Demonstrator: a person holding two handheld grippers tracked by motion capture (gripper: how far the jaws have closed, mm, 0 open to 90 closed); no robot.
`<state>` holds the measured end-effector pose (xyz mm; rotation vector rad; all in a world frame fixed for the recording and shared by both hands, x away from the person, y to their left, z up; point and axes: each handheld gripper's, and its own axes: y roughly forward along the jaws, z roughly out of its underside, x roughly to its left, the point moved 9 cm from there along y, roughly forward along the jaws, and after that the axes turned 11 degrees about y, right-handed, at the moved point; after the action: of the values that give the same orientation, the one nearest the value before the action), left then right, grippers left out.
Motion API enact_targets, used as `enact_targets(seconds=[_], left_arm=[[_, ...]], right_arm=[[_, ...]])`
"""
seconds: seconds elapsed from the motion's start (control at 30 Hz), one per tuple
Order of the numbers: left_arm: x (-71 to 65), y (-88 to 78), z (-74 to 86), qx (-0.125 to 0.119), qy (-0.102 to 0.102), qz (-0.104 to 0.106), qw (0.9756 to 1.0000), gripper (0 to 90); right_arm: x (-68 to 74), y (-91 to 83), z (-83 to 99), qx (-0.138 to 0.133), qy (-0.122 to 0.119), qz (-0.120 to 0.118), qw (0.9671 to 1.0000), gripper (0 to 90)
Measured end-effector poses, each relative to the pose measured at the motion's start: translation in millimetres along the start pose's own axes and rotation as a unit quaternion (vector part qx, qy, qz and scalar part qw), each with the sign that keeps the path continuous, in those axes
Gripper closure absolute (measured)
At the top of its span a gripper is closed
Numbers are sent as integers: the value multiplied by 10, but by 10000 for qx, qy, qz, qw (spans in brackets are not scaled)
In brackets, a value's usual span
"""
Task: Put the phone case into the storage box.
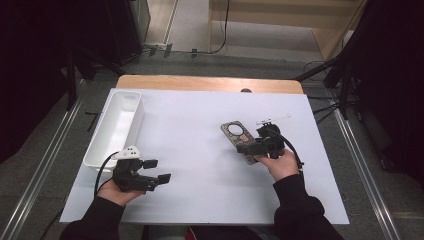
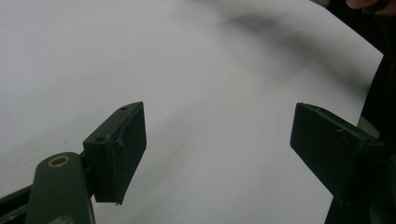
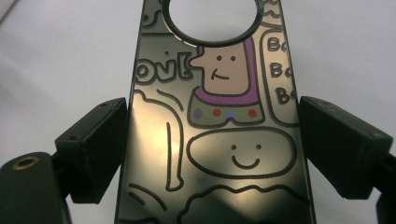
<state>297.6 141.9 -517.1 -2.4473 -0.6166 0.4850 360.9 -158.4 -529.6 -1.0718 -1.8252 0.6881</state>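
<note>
On the white surface [image 1: 200, 150], right of centre, lies a flat, glossy phone case [image 3: 219, 140] with a round camera hole near its far end. The right claw [image 1: 248, 148] sits over its near end: in the right gripper view the case runs up between the two black jaws, which stand at either long edge, the left one just at the edge, the right one with a thin gap showing, so it straddles the case and is released rather than clenched on it. The case is printed with cartoon doodles in black outline: a figure in a purple hood with coloured dots across its chest, a smiling blob below it, and wavy cloud shapes. Bubble letters to the left of the figure are cut off and cannot be made out; on the right, "Be" is stacked three times, each word cut off at the edge. The left claw [image 1: 156, 171] hovers near the front left, jaws spread wide and released, nothing between them. A white tray [image 1: 131, 107] stands along the left edge.
</note>
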Motion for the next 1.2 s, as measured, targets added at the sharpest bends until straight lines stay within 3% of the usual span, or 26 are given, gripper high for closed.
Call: enact_targets(seconds=[0.23,0.43,0.7,1.2], left_arm=[[6,51,-111,-3,12,27,10000,184],[18,67,-199,-20,-204,147,9997,184],[37,96,-322,28,-290,205,9994,185],[62,252,-596,142,-508,340,9980,185]], right_arm=[[66,38,20,120,-55,-134,9998,108],[116,46,22,136,-25,-251,9996,108],[168,50,29,206,77,-485,9986,108],[259,71,24,151,135,-658,9976,108]])
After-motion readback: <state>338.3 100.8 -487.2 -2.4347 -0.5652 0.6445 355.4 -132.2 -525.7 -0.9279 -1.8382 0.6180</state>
